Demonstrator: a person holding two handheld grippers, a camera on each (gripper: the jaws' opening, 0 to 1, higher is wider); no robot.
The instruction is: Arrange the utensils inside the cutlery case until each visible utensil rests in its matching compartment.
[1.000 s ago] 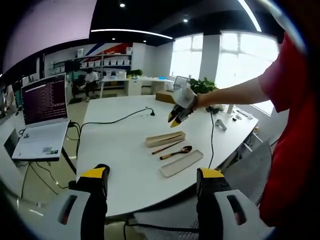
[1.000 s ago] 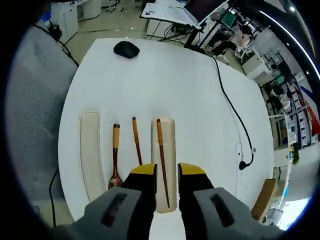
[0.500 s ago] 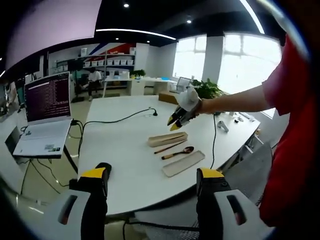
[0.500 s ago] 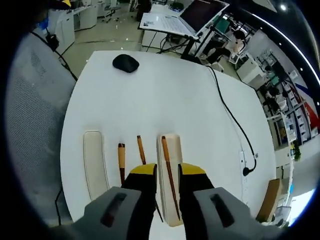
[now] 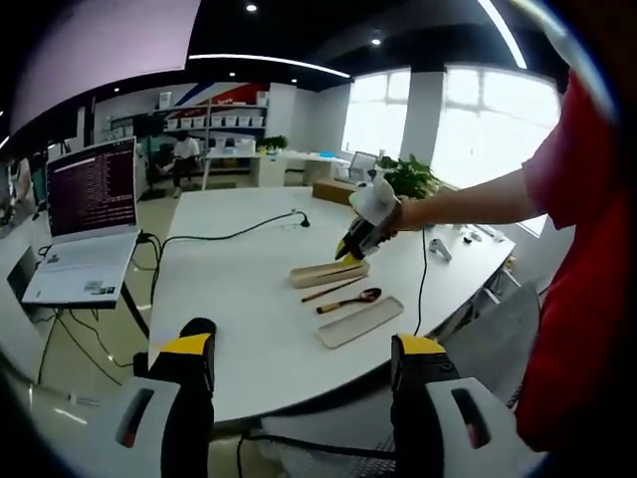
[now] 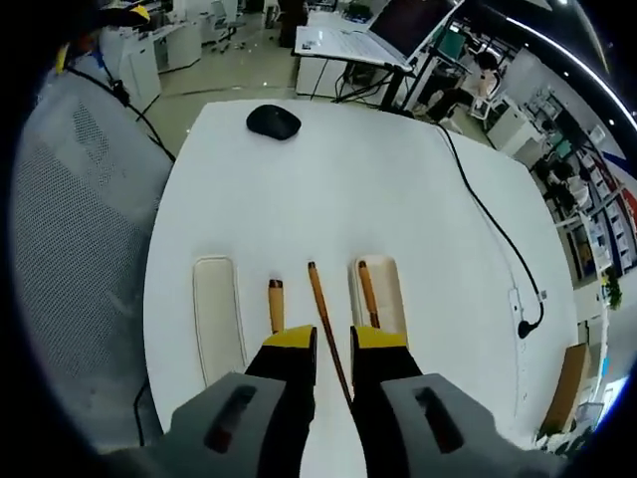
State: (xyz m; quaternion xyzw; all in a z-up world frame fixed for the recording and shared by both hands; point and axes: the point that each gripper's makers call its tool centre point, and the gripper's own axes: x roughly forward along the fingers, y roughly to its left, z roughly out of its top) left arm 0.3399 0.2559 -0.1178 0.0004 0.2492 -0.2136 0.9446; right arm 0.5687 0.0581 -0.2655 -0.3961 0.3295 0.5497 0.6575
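The case [image 6: 381,289] lies on the white table [image 6: 328,189] with one chopstick [image 6: 367,294] in it; in the right gripper view a second chopstick [image 6: 323,314] lies loose just left of the case and runs down between the jaws of the right gripper [image 6: 332,341], whose yellow-tipped jaws stand a narrow gap apart around it, though whether they press it cannot be told; left of that lies the spoon [image 6: 275,297], only its pale handle end showing above the jaw, and further left the lid [image 6: 217,314], flat and apart from the rest; beyond, near the far edge, sits a black mouse [image 6: 275,121], with wide bare table between it and the utensils, and a cable [image 6: 493,224] crosses the right side; the left gripper view shows what that one cannot: the whole row from the side, case [image 5: 326,273], loose chopstick [image 5: 332,290], spoon [image 5: 348,300] with its dark bowl, lid [image 5: 359,322], all close to the table's right edge, the right gripper [image 5: 355,249] held by an arm over the case end, a laptop [image 5: 80,224] at far left; the left gripper [image 5: 301,358] hangs off the near edge, jaws wide apart, holding nothing.
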